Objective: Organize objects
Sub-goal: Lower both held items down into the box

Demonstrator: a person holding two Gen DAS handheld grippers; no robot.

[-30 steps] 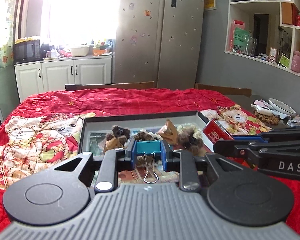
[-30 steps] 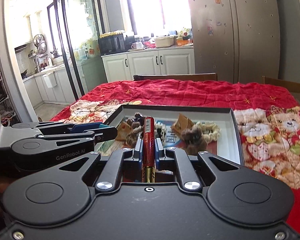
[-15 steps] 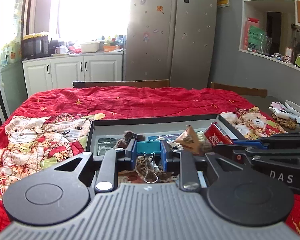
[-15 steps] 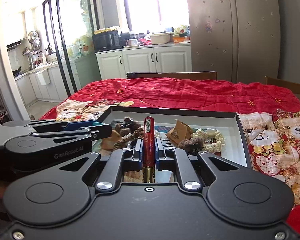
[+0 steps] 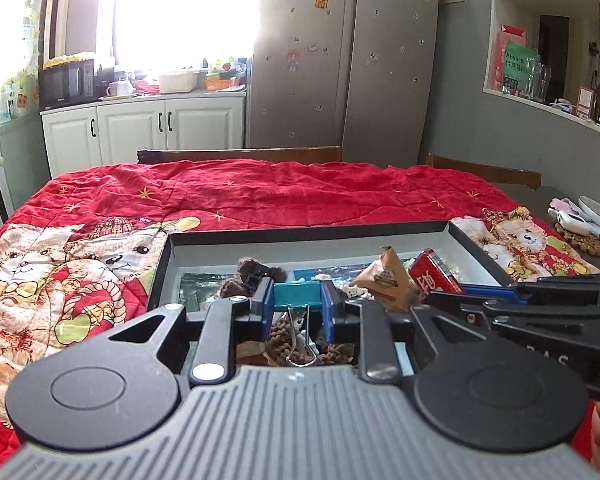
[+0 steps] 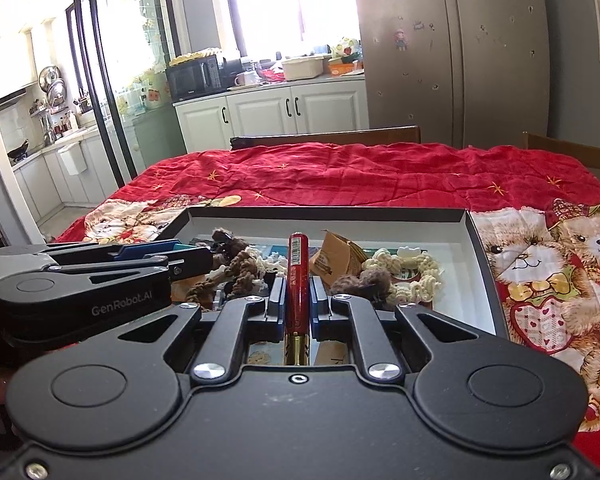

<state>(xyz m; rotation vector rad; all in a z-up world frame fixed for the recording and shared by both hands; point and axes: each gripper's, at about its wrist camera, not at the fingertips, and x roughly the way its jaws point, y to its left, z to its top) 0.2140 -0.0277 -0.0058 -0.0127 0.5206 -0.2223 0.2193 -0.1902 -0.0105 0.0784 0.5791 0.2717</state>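
My left gripper (image 5: 298, 300) is shut on a teal binder clip (image 5: 297, 293), wire handles hanging toward me. My right gripper (image 6: 298, 300) is shut on a flat red box (image 6: 297, 276) held on edge; it also shows in the left wrist view (image 5: 434, 274). Both grippers hover over the near part of a shallow black box with a white inside (image 5: 380, 247), also in the right wrist view (image 6: 474, 272). In it lie brown fuzzy pieces (image 6: 236, 266), a cream knitted piece (image 6: 404, 276) and a tan paper packet (image 6: 338, 258).
A red quilt with teddy bears (image 5: 80, 272) covers the table. Wooden chair backs (image 5: 240, 155) stand at the far edge. A plate and small items (image 5: 588, 220) lie at the right. Cabinets and a fridge (image 5: 340, 52) stand behind.
Both grippers have pulled back and lowered a little over the box while keeping their holds. The box now sits higher and farther in both views.
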